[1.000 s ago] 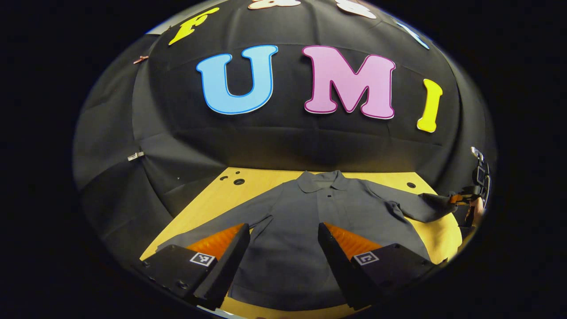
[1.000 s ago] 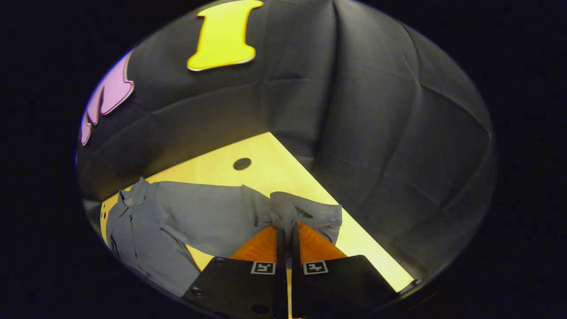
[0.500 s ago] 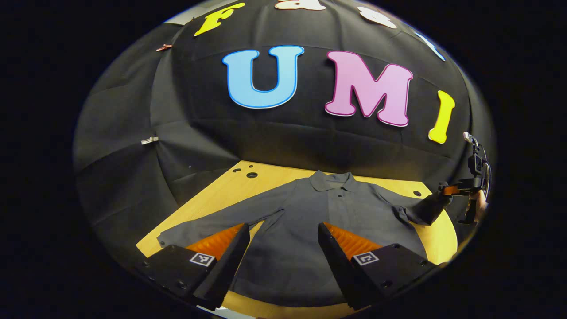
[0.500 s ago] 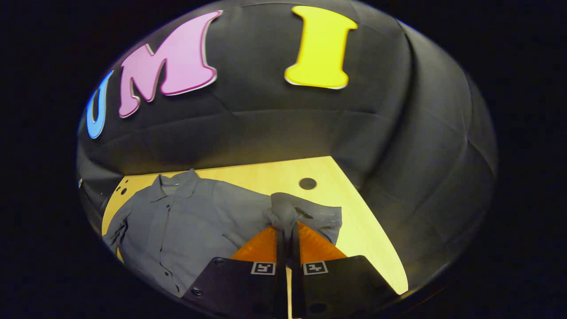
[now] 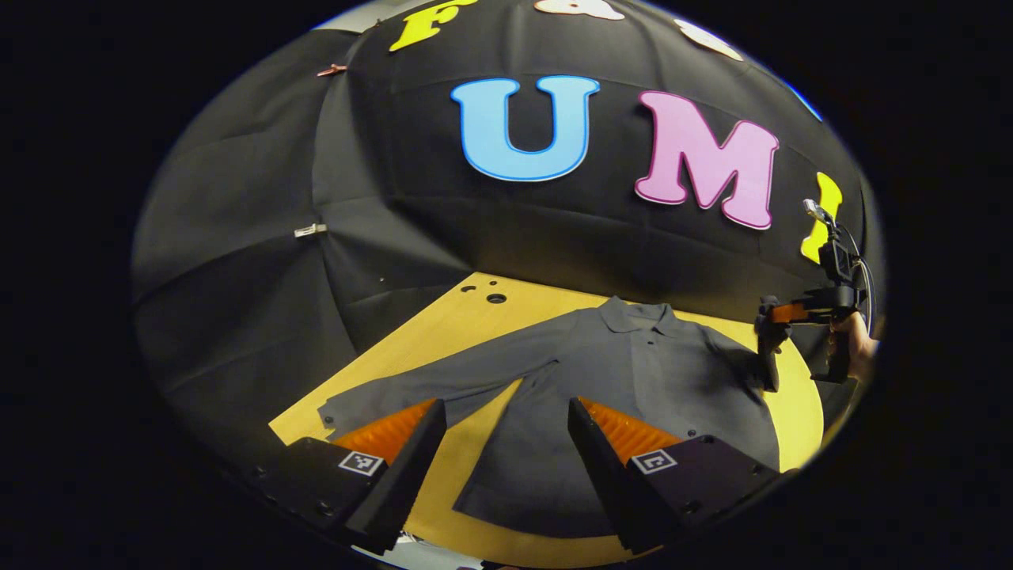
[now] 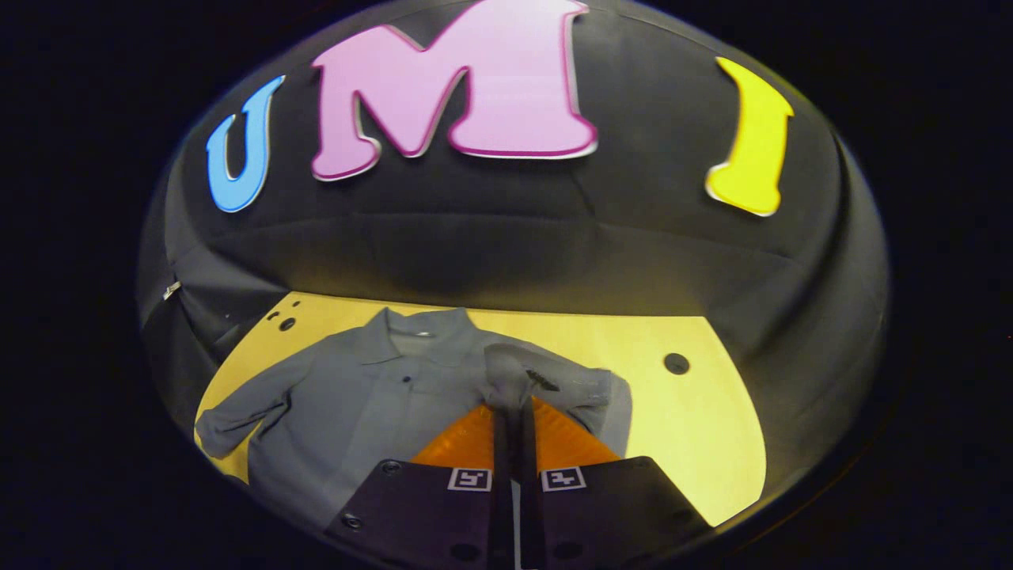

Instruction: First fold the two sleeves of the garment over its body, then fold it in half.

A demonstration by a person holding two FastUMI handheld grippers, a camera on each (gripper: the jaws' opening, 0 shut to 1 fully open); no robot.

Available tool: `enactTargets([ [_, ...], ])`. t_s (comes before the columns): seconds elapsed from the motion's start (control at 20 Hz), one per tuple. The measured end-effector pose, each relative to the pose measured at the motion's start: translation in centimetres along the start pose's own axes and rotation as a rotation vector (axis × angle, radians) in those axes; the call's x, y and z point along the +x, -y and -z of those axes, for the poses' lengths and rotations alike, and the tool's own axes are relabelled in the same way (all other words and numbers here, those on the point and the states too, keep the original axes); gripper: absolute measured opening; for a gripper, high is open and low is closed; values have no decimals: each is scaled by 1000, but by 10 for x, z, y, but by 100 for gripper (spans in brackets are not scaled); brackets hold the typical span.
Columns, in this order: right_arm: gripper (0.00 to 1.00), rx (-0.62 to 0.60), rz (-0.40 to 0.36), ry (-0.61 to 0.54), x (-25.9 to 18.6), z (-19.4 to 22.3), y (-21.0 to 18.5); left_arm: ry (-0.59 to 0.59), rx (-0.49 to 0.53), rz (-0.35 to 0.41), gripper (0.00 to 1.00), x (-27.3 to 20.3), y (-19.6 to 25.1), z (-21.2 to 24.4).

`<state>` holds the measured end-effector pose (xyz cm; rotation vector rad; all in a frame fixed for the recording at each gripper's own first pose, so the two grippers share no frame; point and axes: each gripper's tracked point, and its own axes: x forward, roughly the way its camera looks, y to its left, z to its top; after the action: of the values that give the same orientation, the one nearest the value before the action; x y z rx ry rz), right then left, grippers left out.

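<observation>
Shirt [image 6: 356,396] cloth is pinched between the closed fingers of the right gripper [image 6: 513,412]: the cuff [image 6: 554,384] of one sleeve is clamped there and is held lifted, bunched above the shirt's body near the collar [image 6: 419,326]. In the left gripper view, this same gripper [image 5: 779,313] is seen at the far right edge, held by a hand [image 5: 859,348], with the dark sleeve [image 5: 766,356] hanging down from it over the shirt's shoulder. The left gripper [image 5: 506,427] is held wide open with nothing between its fingers; it is poised above the shirt's lower part, and contact with the cloth cannot be judged. The shirt [image 5: 617,380] is laid flat, front up and buttoned, on a yellow wooden table [image 5: 443,317], its collar pointed toward the back wall. The other sleeve [image 5: 427,384] is stretched out flat across the table toward the left side of the left gripper view, its cuff near the table edge. In the right gripper view, this sleeve [image 6: 237,416] is seen at the lower left. Round holes are visible in the table: a few near the far corner [image 5: 496,298] and one [image 6: 676,363] on the bare wood beside the raised cuff. Black cloth is hung behind the table.
</observation>
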<state>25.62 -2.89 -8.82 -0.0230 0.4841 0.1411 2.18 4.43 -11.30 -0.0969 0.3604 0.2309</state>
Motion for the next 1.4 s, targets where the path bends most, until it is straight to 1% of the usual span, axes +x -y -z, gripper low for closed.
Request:
enactTargets([
  [0.15, 8, -39, -59, -10, 13, -5, -55, -50, -29, -19, 98, 4, -19, 7],
  [0.35, 8, -80, -152, -20, 24, -5, -132, -44, -33, -38, 95, 10, -39, 0],
  [0.55, 8, -97, -245, -49, 35, 15, -210, -56, -50, -53, 95, 10, -54, 2],
  [0.7, 8, -117, -297, -74, 46, 36, -258, -56, -52, -57, 95, 10, -60, 4],
  [0.8, 8, -146, -315, -87, 54, 50, -284, -52, -48, -64, 95, 12, -66, 5],
  [0.9, 8, -184, -312, -92, 63, 63, -301, -42, -59, -66, 95, 16, -68, 7],
  [1.0, 10, -192, -327, -110, 69, 78, -318, -21, -52, -83, 95, 23, -77, 8],
  [1.05, 23, -178, -328, -124, 73, 85, -325, -15, -48, -95, 95, 28, -84, 9],
  [1.1, 16, -154, -338, -139, 73, 91, -332, -8, -53, -102, 95, 33, -88, 10],
  [1.15, 27, -122, -360, -155, 70, 95, -341, -3, -62, -110, 95, 39, -94, 11],
  [1.2, 25, -95, -378, -163, 65, 98, -345, -4, -72, -119, 95, 45, -102, 12],
  [1.3, 68, -91, -402, -160, 54, 100, -346, -8, -96, -145, 95, 57, -120, 17],
  [1.35, 89, -109, -396, -149, 47, 98, -340, -14, -109, -159, 95, 63, -130, 19],
  [1.4, 85, -130, -383, -133, 40, 94, -331, -19, -122, -172, 95, 68, -140, 24],
])
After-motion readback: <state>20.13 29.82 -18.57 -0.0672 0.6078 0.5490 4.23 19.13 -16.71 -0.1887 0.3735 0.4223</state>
